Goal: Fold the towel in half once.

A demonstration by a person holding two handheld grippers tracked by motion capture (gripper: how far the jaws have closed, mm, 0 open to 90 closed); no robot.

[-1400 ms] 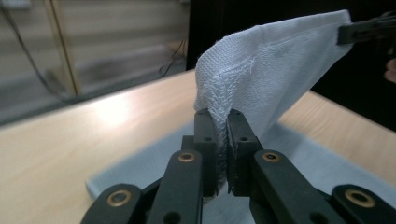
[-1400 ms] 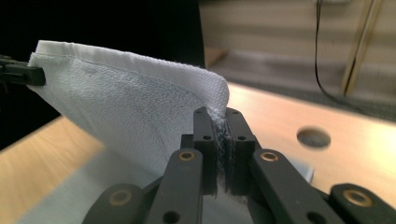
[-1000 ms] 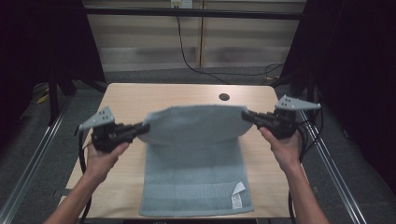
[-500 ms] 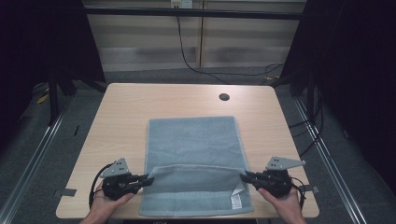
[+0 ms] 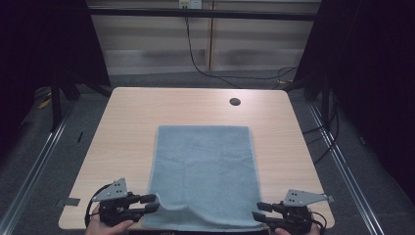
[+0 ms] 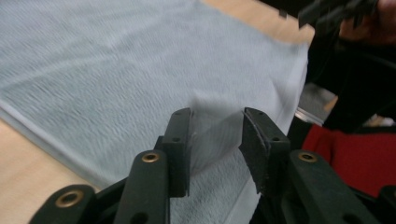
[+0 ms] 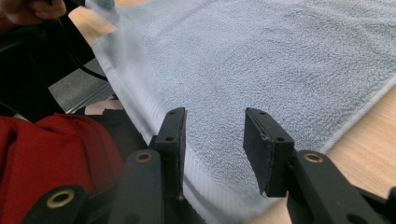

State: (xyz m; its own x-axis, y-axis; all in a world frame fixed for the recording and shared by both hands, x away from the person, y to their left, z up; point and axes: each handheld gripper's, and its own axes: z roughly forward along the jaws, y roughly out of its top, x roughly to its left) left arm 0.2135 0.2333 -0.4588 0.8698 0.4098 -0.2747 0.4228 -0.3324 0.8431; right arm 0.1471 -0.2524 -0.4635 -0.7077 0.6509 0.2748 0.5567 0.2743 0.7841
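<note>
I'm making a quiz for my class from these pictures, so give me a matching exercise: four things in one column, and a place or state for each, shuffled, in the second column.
Things:
1. towel
2. left gripper
3. right gripper
4. round hole

Places or states:
A. far right part of the table
B. open at the towel's near right corner
C. folded, flat on the wood, one near corner raised
D. open, a puckered bit of cloth between its jaws

Pairs: 1-C, 2-D, 3-B, 4-A
</note>
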